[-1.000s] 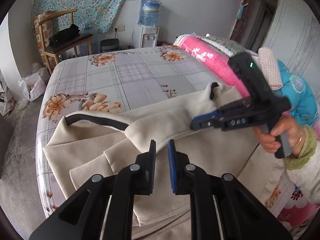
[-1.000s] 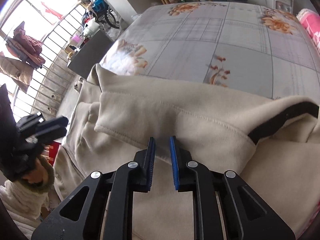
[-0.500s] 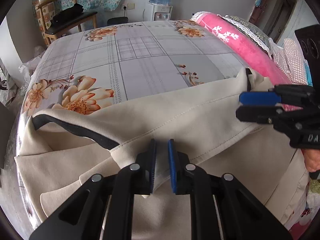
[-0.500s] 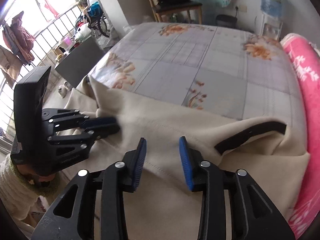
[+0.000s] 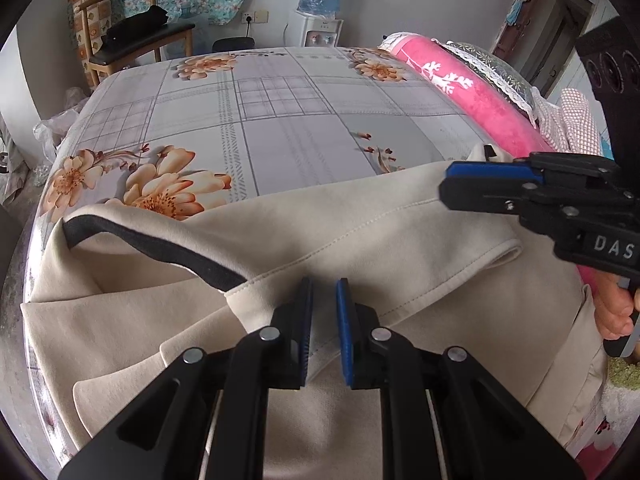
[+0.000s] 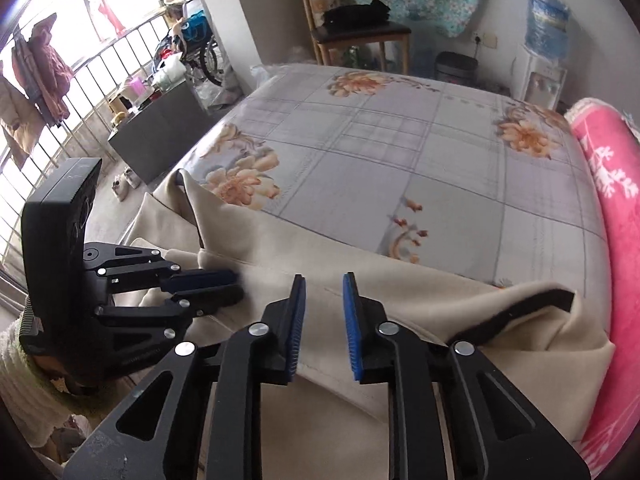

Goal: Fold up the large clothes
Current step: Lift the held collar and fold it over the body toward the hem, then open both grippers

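Observation:
A beige coat with a black collar strip lies folded across the near end of the bed. My left gripper is shut on the folded hem, which runs between its pads. The right wrist view shows the same left gripper pinching the coat at the left. My right gripper hovers just above the cloth with its jaws closing and nothing between them. From the left wrist, this right gripper hangs at the right above the hem, held by a hand.
The floral grey bed sheet stretches beyond the coat. A rolled pink blanket lies along the bed's right side. A wooden chair and a water dispenser stand at the far wall. A grey cabinet and a balcony railing are at the left.
My left gripper came down with the folded hem toward the bed. My right gripper opened, let go of the coat's edge, rose a little and narrowed again.

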`<action>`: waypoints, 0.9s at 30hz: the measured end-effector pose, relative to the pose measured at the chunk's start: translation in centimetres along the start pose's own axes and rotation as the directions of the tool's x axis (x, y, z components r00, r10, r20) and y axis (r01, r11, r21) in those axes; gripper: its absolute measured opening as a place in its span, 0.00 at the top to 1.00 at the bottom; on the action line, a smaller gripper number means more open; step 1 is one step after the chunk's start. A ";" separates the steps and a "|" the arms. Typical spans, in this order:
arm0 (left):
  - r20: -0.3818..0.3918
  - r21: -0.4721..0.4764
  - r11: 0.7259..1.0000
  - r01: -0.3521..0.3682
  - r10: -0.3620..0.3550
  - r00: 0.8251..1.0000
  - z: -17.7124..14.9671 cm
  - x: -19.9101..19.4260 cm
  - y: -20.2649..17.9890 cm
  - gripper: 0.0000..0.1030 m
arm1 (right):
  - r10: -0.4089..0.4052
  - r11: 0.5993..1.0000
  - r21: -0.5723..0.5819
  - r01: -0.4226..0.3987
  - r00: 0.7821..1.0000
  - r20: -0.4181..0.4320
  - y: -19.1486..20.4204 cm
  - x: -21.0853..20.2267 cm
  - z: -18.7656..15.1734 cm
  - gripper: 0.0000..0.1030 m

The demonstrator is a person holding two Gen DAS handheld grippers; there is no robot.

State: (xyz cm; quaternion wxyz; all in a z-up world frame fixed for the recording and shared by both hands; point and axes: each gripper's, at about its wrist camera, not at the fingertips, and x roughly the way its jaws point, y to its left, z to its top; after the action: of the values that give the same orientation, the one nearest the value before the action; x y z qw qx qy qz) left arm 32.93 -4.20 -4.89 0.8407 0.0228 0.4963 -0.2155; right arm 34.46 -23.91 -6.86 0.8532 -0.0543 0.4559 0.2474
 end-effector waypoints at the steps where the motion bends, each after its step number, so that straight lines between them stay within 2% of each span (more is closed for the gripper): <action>1: 0.003 -0.003 1.000 0.003 -0.003 1.000 -0.1 -0.1 0.0 0.88 | 0.021 1.000 -0.007 -0.022 0.999 -0.025 0.3 1.1 0.1 0.90; 3: 0.006 -0.011 1.000 0.007 -0.007 1.000 -0.2 -0.1 0.2 0.88 | -0.011 1.000 -0.025 0.009 0.998 -0.066 0.7 3.2 -0.6 0.90; 4: 0.006 -0.015 1.000 0.011 -0.011 1.000 -0.2 -0.1 0.2 0.88 | -0.015 0.999 -0.035 0.013 0.999 -0.046 0.9 3.0 -0.8 0.90; 8: 0.004 -0.019 1.000 0.013 -0.013 1.000 -0.1 -0.2 0.3 0.88 | -0.005 1.000 0.017 0.006 0.997 -0.074 0.4 1.4 -1.4 0.90; 11: 0.012 -0.023 1.000 0.011 -0.011 1.000 -0.3 -0.2 0.4 0.88 | -0.028 0.999 0.035 0.030 0.999 -0.047 0.0 -0.4 -2.6 0.90; 14: 0.018 -0.032 0.999 0.012 -0.011 1.000 -0.4 -0.2 0.4 0.88 | -0.069 0.993 0.084 0.078 0.993 -0.097 -1.5 0.6 -4.5 0.90; 18: -0.013 -0.061 0.998 -0.007 0.006 1.000 -0.3 -0.6 0.5 0.88 | 0.005 0.974 0.227 0.006 0.999 -0.048 -3.3 -1.6 -5.8 0.88; 21: -0.032 -0.088 0.995 -0.042 0.039 0.999 -0.8 -2.2 0.6 0.88 | 0.016 0.958 0.286 -0.014 1.000 -0.006 -3.6 -4.6 -7.3 0.74; 23: -0.023 -0.095 0.994 -0.061 0.059 0.998 -1.6 -4.1 0.6 0.86 | 0.002 0.959 0.283 -0.007 1.000 0.019 -3.1 -6.9 -8.4 0.55; 25: 0.000 -0.111 0.991 -0.073 0.073 0.997 -3.0 -6.5 0.9 0.77 | 0.011 0.962 0.272 -0.020 0.999 0.036 -2.2 -9.0 -9.8 0.47; 27: 0.035 -0.134 0.988 -0.079 0.084 0.996 -4.9 -9.2 1.3 0.73 | 0.022 0.967 0.251 -0.034 0.999 0.047 -0.9 -10.8 -11.3 0.39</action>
State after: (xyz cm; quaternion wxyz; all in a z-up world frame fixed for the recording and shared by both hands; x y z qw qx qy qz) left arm 25.56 1.31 0.22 0.8583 -0.0174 0.4910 -0.1479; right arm 21.43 -32.33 -4.87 0.8594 0.0664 0.4657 0.2006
